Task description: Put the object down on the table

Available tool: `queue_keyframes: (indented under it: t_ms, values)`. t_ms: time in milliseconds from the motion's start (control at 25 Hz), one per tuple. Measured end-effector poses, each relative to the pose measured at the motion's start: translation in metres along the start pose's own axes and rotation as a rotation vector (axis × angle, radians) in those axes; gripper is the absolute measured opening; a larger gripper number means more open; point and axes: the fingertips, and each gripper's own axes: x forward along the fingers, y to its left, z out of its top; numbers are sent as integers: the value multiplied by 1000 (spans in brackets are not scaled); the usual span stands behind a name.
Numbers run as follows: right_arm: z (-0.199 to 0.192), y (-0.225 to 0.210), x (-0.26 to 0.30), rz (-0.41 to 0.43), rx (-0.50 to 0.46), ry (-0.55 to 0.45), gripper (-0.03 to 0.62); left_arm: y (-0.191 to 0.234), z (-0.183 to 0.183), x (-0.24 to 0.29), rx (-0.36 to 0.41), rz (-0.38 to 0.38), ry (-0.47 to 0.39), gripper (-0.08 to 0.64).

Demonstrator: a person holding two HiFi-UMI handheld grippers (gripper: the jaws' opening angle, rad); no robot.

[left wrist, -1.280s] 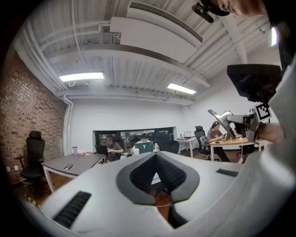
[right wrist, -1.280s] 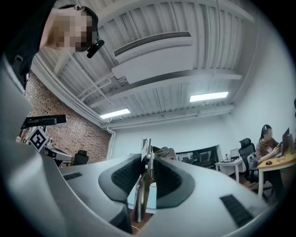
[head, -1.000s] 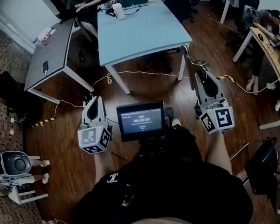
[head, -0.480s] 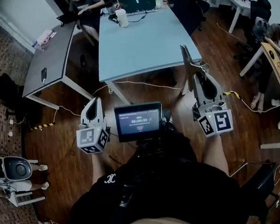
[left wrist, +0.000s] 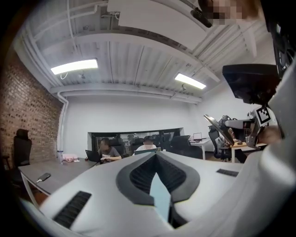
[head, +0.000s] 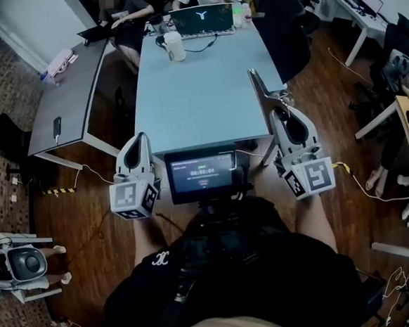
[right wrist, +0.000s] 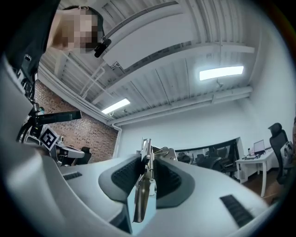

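The surface (head: 199, 89) had drawn up just ahead of the right gripper (head: 283, 112), which was clamped narrowly on metal tongs (head: 260, 86), so set-down looked near; the left gripper (head: 139, 142) was closed and empty.

Head view dim and bluish, corners vignetted black. Gripper views brighter, lit by ceiling strip lights (left wrist: 74, 66) (right wrist: 221, 72) with mild glare; heavy fisheye bending at edges, close foreground soft.
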Motion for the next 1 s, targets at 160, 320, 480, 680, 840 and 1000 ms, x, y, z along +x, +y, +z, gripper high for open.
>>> queue_keyframes:
  t_ms: [160, 320, 480, 680, 840, 1000]
  values:
    - [-16, -18, 32, 37, 15, 24, 69, -2, 3, 34, -12, 2, 4, -2]
    - [-29, -32, 53, 33, 29, 29, 69, 6, -2, 57, -17, 12, 26, -2]
    - [-44, -40, 72, 43, 59, 64, 69, 10, -4, 77, -9, 8, 44, -2]
    - [-81, -54, 100, 17, 90, 128, 69, 28, -15, 95, -16, 25, 63, -2]
    - [-139, -54, 119, 31, 138, 247, 69, 39, -20, 95, -121, 25, 58, -2]
    - [-221, -44, 142, 50, 164, 402, 69, 53, -30, 101, -76, 47, 86, -2]
